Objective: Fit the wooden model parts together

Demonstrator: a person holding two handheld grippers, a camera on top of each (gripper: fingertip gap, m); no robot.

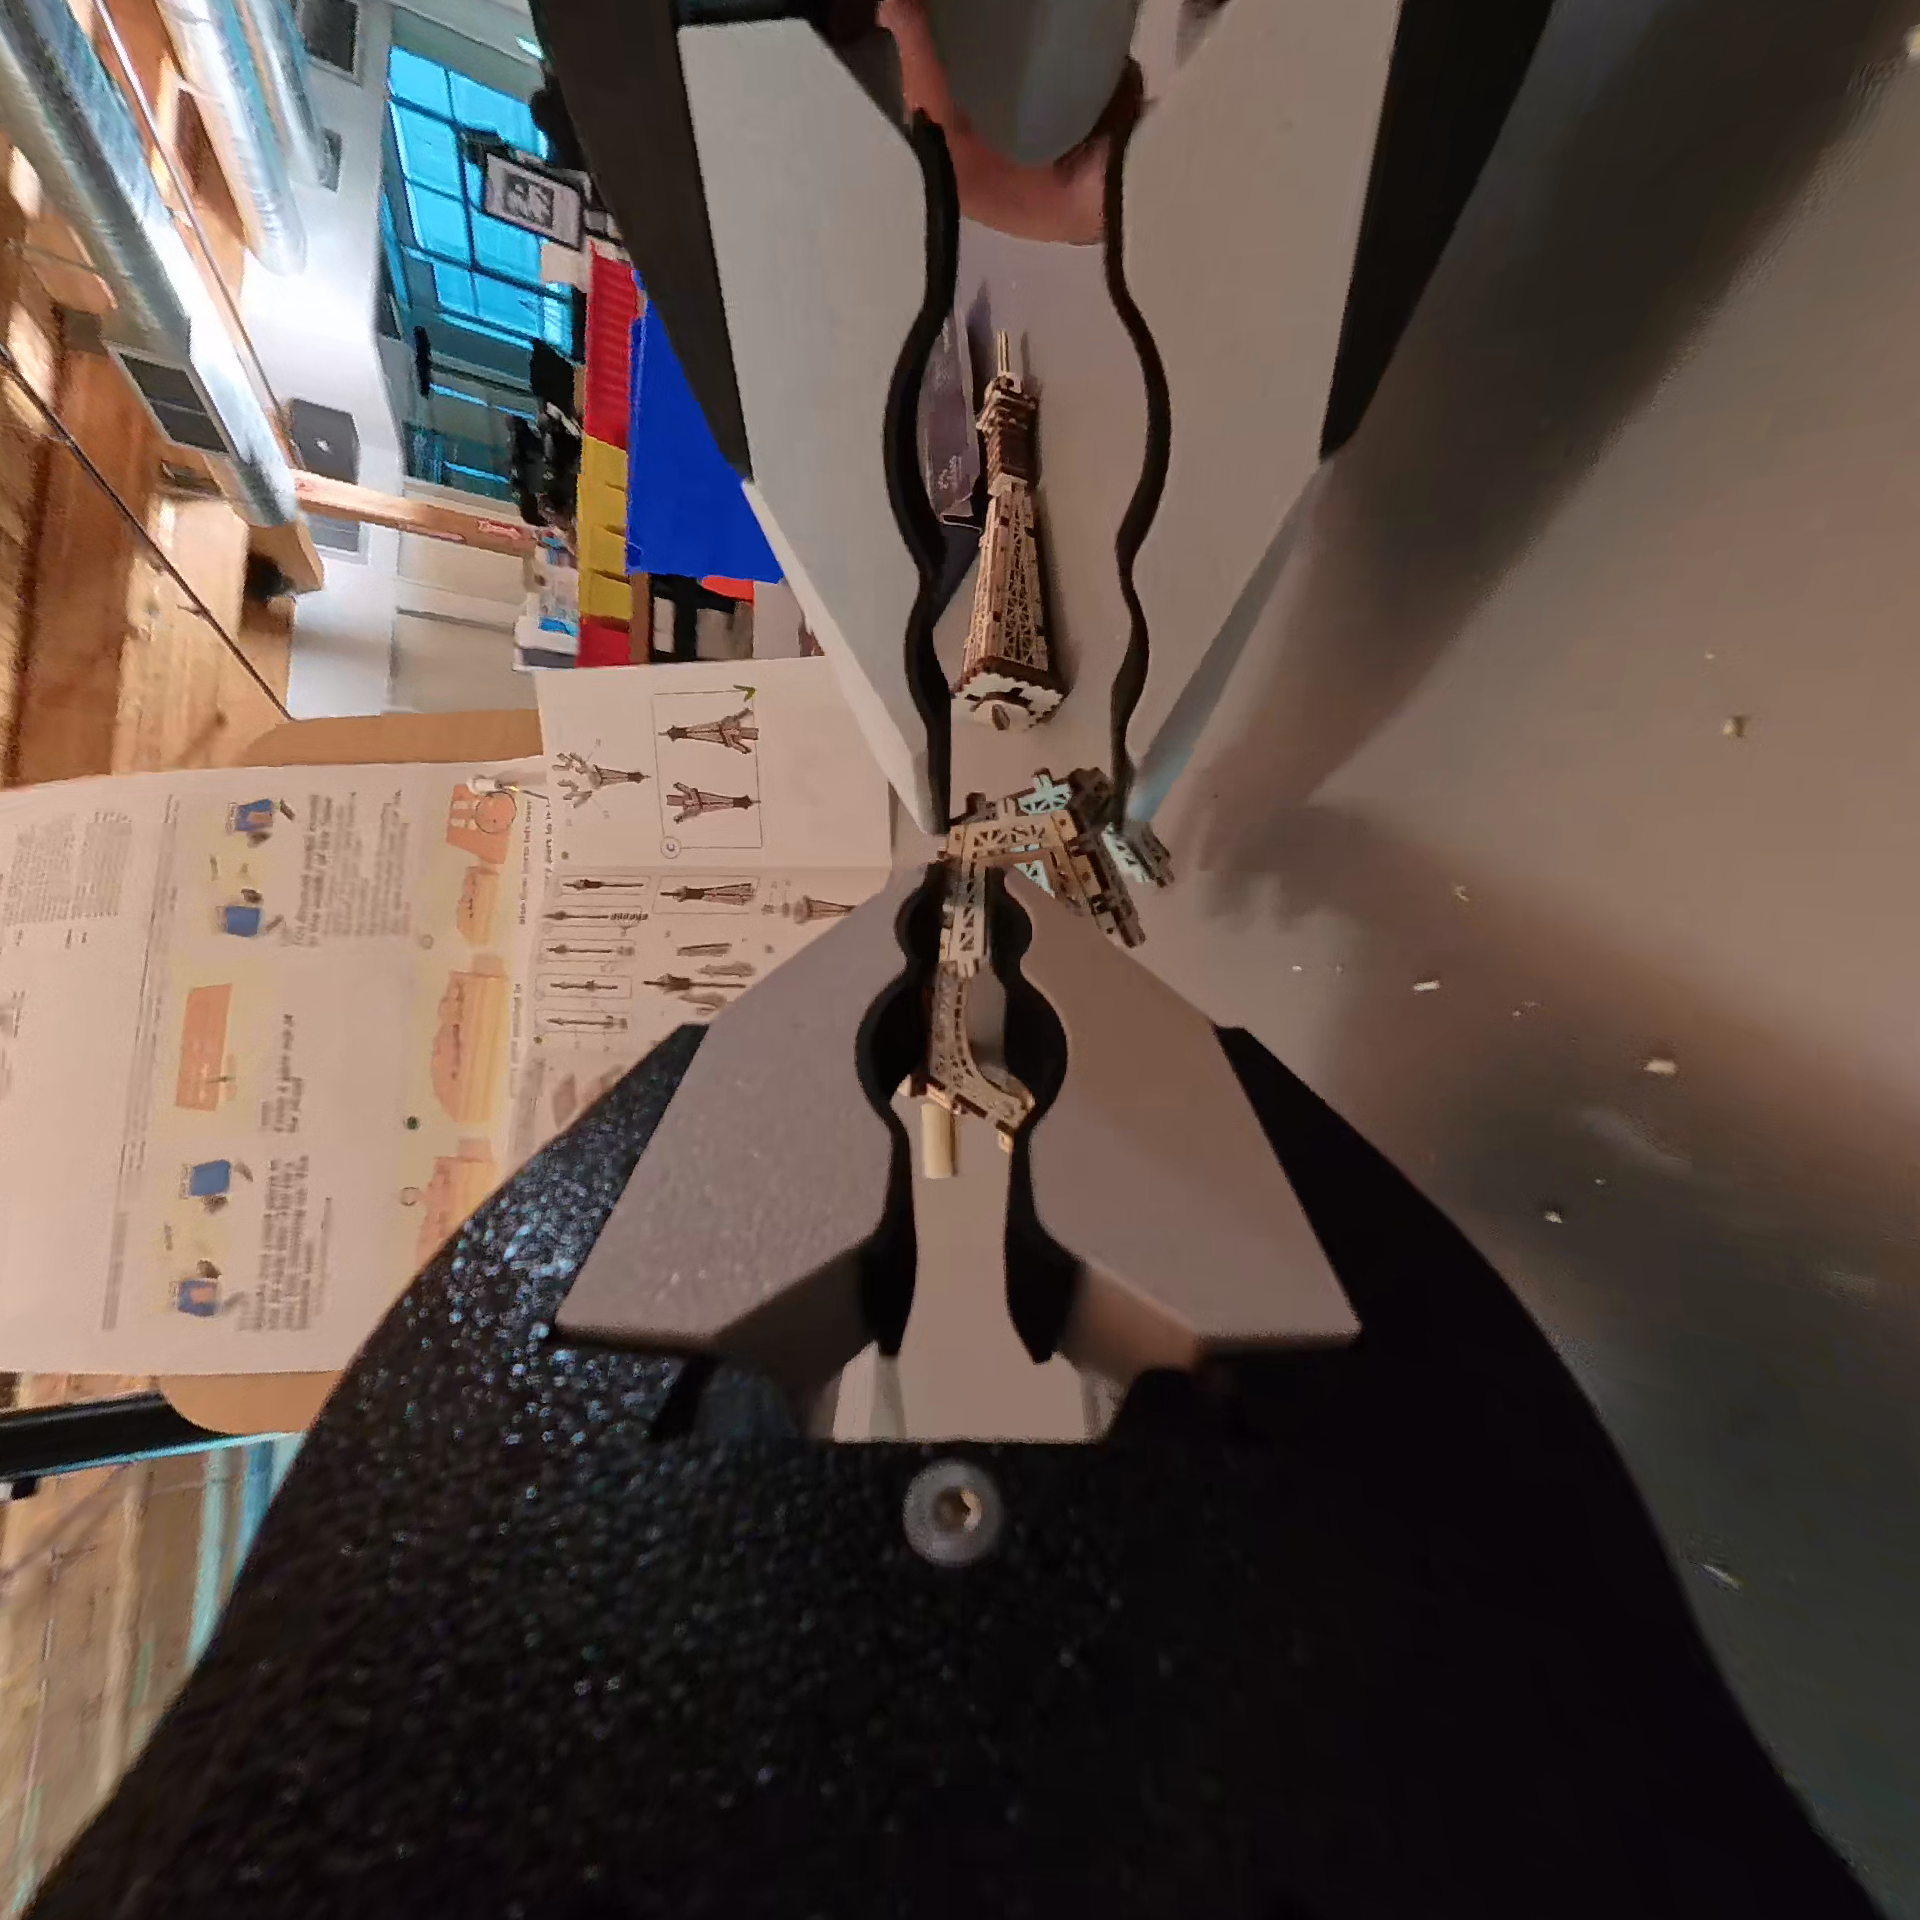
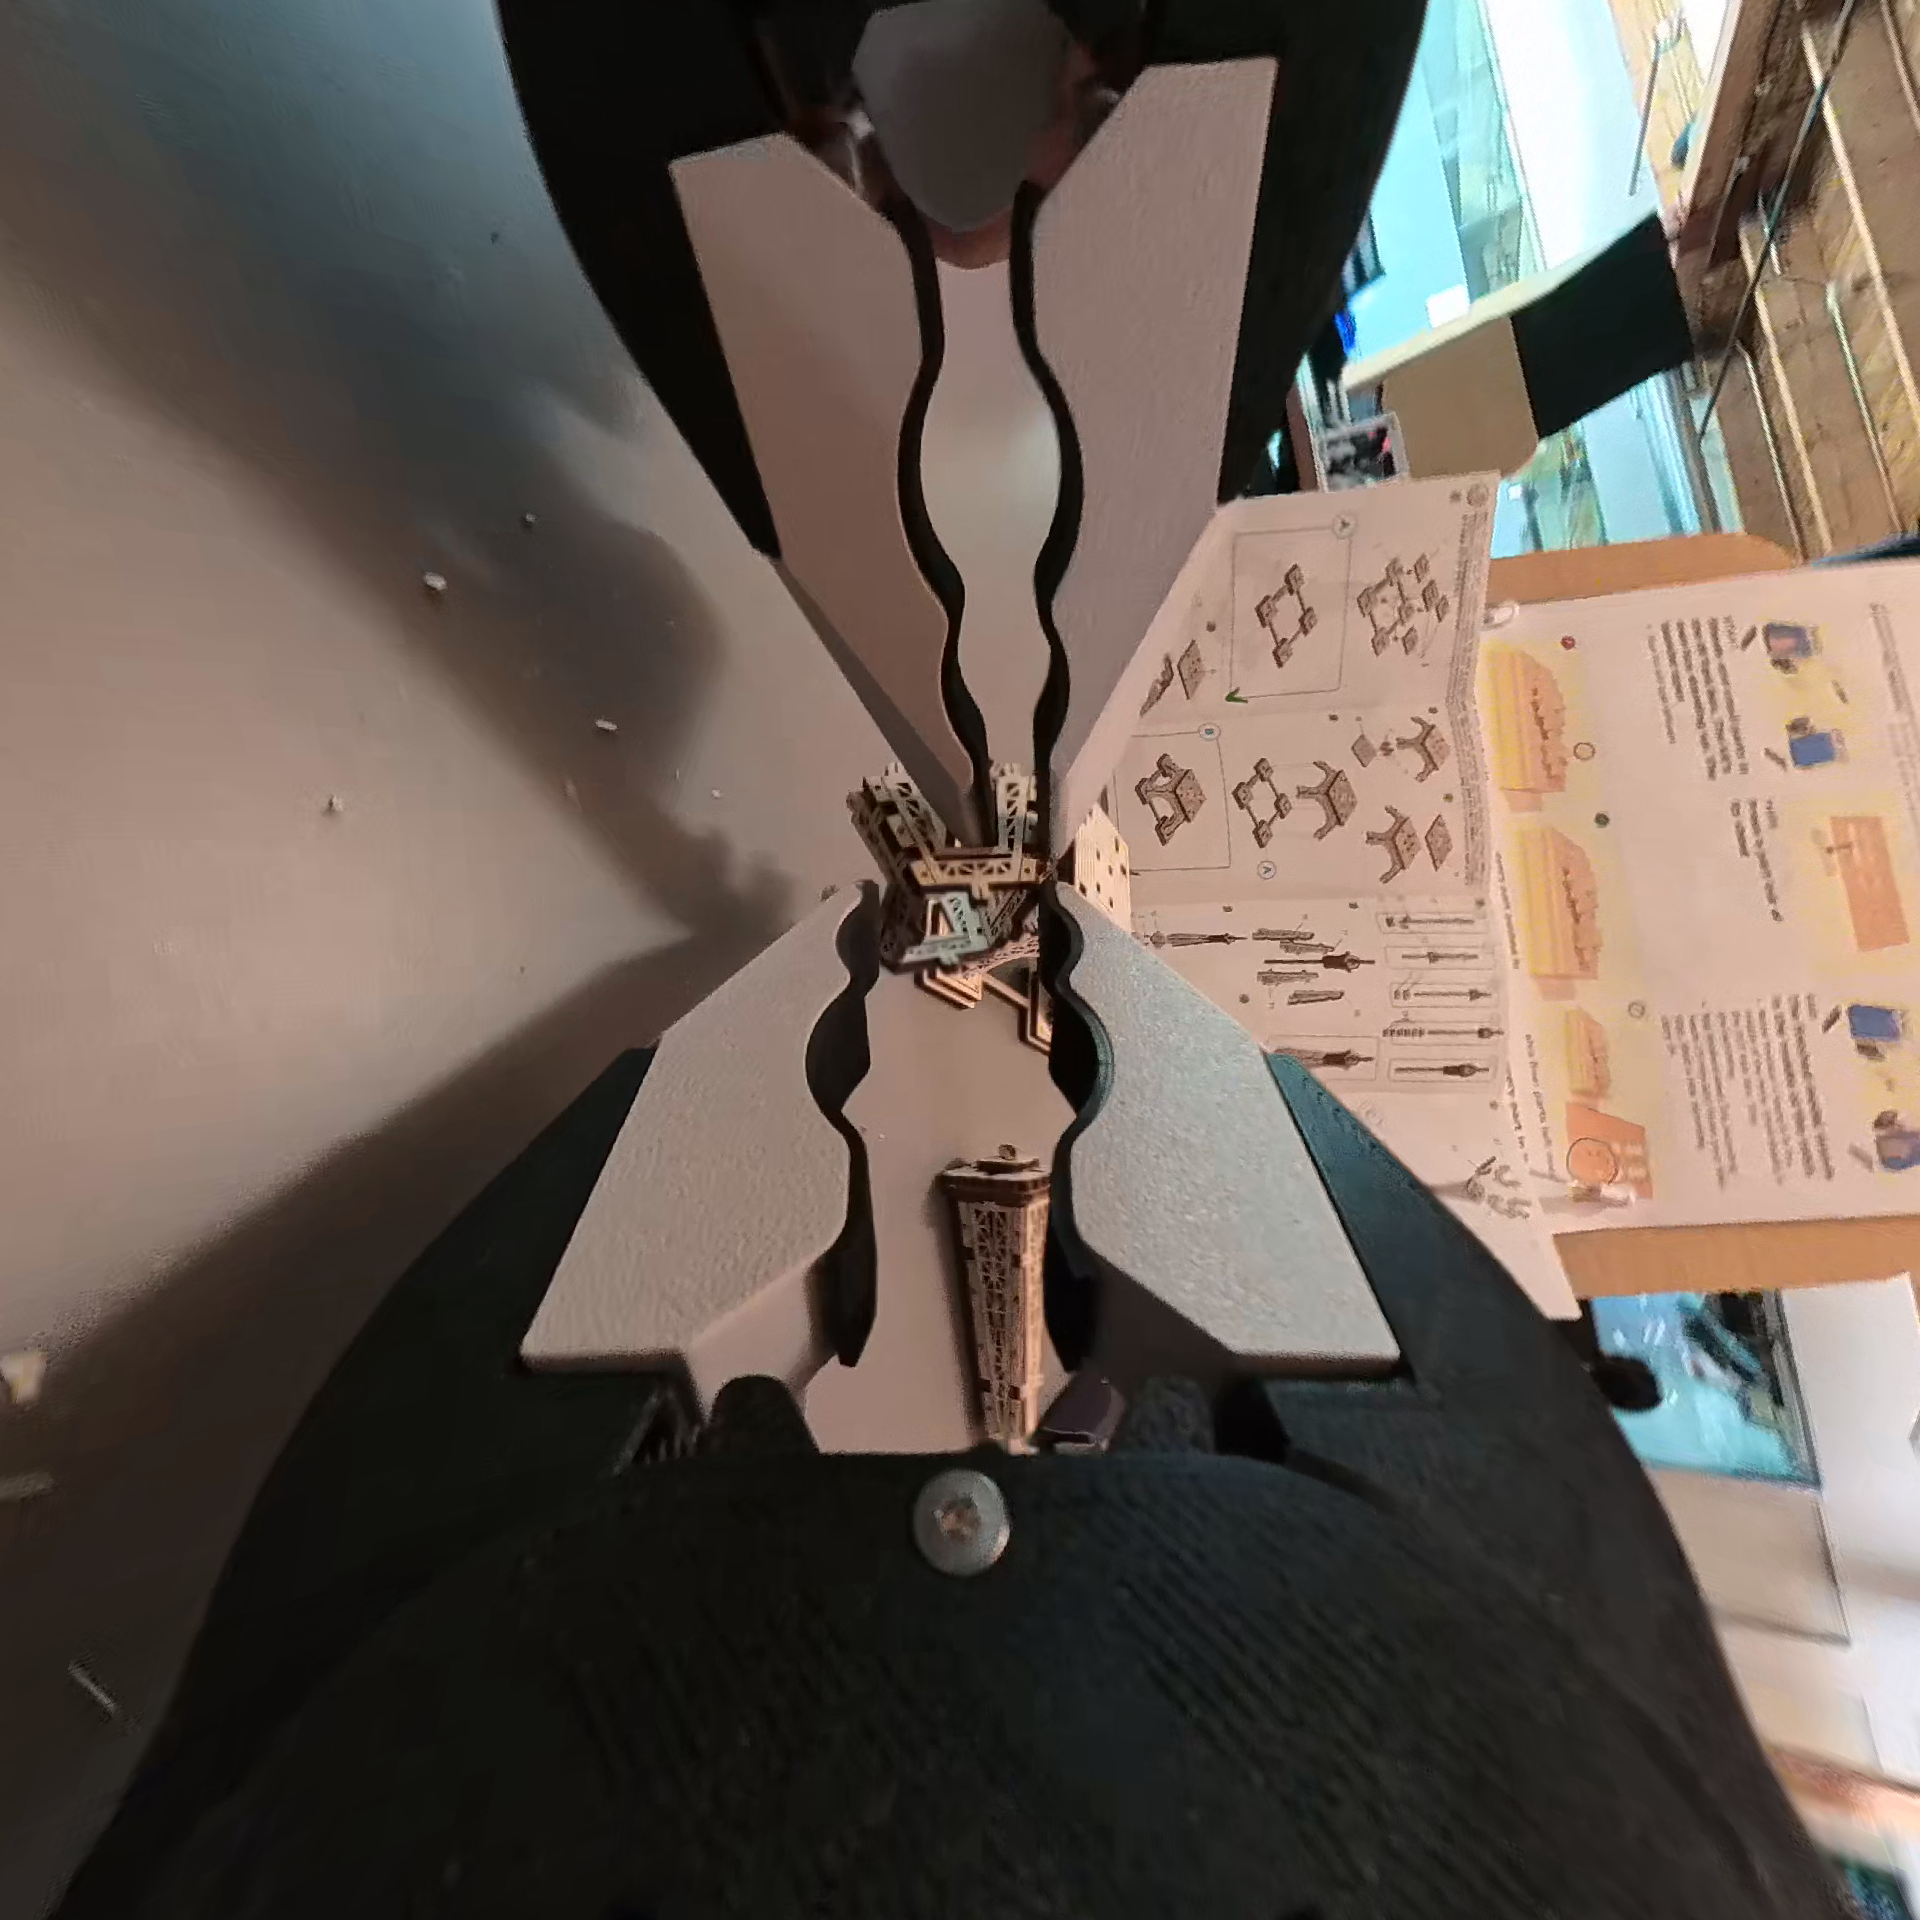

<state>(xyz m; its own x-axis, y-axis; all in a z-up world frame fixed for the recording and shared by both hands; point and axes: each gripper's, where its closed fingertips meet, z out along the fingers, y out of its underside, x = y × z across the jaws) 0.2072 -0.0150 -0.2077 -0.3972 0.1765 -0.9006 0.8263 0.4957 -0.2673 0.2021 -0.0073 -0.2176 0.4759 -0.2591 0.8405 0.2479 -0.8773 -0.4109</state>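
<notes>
A wooden lattice base with arched legs [image 1: 1055, 847] hangs between the two grippers, which face each other above the grey table [image 1: 1558, 935]. My left gripper [image 1: 971, 904] is shut on one leg [image 1: 961, 1039] of the base. My right gripper [image 1: 1031, 805] comes in from the top of the left wrist view and is shut on the base's frame. In the right wrist view the base [image 2: 956, 904] sits in my right gripper [image 2: 956, 914], with my left gripper [image 2: 1006, 810] opposite. The wooden tower upper part [image 1: 1008, 540] lies on the table, also seen under the right gripper [image 2: 997, 1278].
Instruction sheets [image 1: 312, 1039] on cardboard lie beside the work spot, also in the right wrist view [image 2: 1558, 883]. A dark packet [image 1: 951, 436] lies next to the tower. A small perforated wooden piece [image 2: 1101, 862] sits by the sheets. Wood crumbs [image 1: 1657, 1065] dot the table.
</notes>
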